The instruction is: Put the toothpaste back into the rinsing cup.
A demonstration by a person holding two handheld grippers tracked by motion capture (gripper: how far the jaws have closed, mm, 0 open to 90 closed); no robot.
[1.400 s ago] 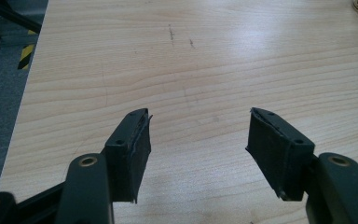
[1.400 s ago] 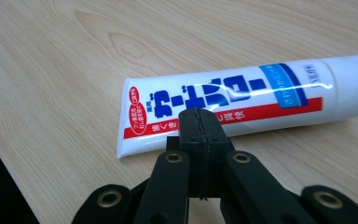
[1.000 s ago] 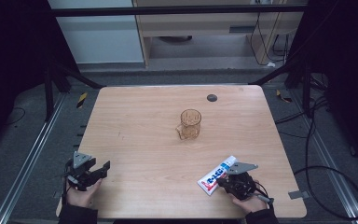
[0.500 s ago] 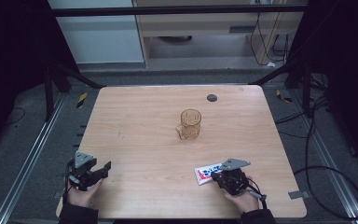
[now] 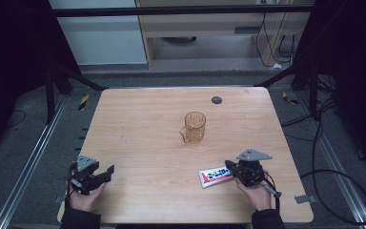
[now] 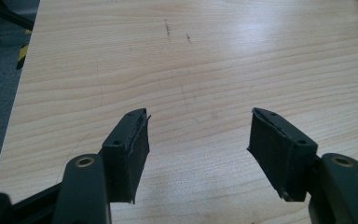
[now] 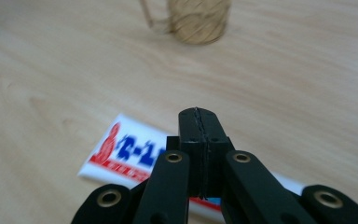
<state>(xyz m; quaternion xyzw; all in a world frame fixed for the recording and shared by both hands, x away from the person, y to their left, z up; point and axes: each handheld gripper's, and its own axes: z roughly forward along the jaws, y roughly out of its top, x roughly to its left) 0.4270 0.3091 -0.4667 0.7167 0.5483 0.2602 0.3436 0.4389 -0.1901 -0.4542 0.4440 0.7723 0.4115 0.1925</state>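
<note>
Toothpaste tube (image 5: 216, 177) lies flat near the table's (image 5: 138, 124) front edge, under the right gripper (image 7: 200, 154), whose jaws are pressed together (gripping it or not, I cannot tell). Any pinch looks thin and could slip. Left gripper (image 6: 198, 149) gapes, empty.

high view looks down on the whole table (image 5: 138, 138); both gripper views skim it closely along their jaws
</note>
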